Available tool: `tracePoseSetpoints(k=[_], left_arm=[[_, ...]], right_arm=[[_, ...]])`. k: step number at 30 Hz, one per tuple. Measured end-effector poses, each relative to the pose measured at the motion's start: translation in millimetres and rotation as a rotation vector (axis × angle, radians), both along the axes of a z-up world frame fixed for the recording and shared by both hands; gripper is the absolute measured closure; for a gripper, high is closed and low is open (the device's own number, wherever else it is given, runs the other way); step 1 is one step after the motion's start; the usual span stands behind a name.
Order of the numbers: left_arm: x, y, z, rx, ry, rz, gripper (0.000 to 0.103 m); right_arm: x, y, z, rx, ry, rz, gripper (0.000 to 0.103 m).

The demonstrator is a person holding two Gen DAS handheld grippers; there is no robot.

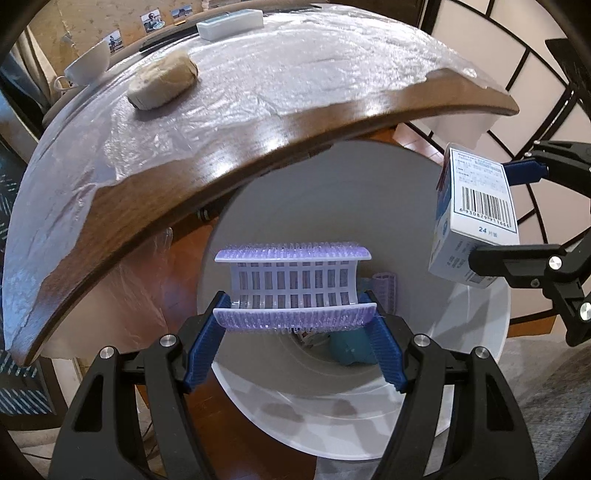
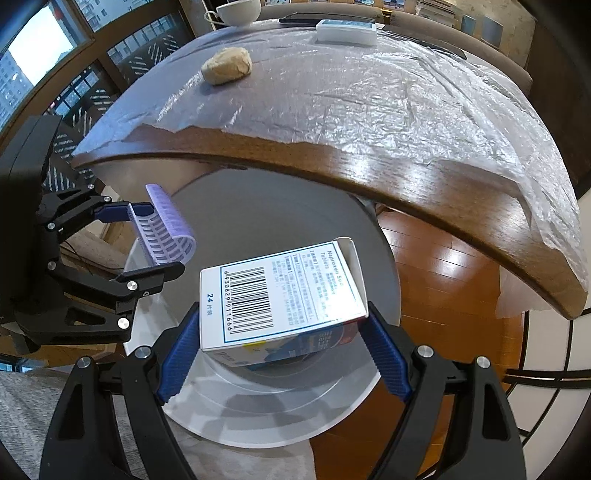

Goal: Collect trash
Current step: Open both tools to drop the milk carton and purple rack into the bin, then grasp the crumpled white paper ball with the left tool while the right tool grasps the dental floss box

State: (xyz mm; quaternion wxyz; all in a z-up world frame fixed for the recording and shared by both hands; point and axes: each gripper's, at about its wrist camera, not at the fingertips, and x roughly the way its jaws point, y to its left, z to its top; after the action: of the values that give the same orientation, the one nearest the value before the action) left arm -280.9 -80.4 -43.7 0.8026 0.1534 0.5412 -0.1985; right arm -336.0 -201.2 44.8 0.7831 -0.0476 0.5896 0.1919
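Beside table (image 1: 258,133), bin (image 1: 476,354); tools grip roller (image 1: 291,284) and box (image 2: 280,302).

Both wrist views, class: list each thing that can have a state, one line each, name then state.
left gripper: shut on hair roller
hair roller: held above bin
right gripper: shut on tablet box
tablet box: end flap open, held above bin
bin: open, trash inside
cup: upright on table
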Motion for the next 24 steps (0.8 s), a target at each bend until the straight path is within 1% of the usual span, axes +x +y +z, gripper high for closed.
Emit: tracePoseSetpoints(k=[7, 8, 10, 11, 12, 14, 16, 18, 21, 23, 24], left_arm=[[3, -2, -13, 0.006, 0.049, -0.025, 0.030], [4, -3, -15, 0.007, 0.057, -0.025, 0.028], [6, -2, -17, -0.012, 0.075, -0.012, 0.016], [7, 0, -18, -0.024, 0.083, -0.004, 0.009], [8, 2, -18, -0.035, 0.086, 0.007, 0.006], [10, 4, -17, -0.033, 0.082, 0.013, 0.002], [10, 4, -15, -0.019, 0.072, 0.010, 0.002], [8, 6, -7, -0.012, 0.053, 0.002, 0.002], [5, 6, 19, -0.027, -0.011, -0.015, 0.002], [1, 10, 46, -0.032, -0.114, -0.010, 0.002], [1, 12, 62, -0.022, -0.192, -0.002, 0.002]], right_arm=[[0, 11, -11, -0.021, 0.018, 0.017, 0.020], [1, 15, -12, -0.028, 0.021, 0.018, 0.017], [2, 18, -13, -0.032, 0.012, 0.008, 0.012], [2, 18, -12, -0.028, 0.011, 0.002, 0.012], [3, 18, -12, -0.024, 0.012, -0.003, 0.012], [5, 15, -9, -0.018, 0.008, -0.013, 0.012], [5, 9, -3, -0.015, -0.004, -0.022, 0.012], [6, 6, 6, -0.016, -0.036, -0.027, 0.012], [10, -2, 28, -0.017, -0.109, -0.047, 0.012], [19, -7, 47, -0.005, -0.166, -0.071, 0.011], [25, -10, 55, -0.001, -0.195, -0.084, 0.010]])
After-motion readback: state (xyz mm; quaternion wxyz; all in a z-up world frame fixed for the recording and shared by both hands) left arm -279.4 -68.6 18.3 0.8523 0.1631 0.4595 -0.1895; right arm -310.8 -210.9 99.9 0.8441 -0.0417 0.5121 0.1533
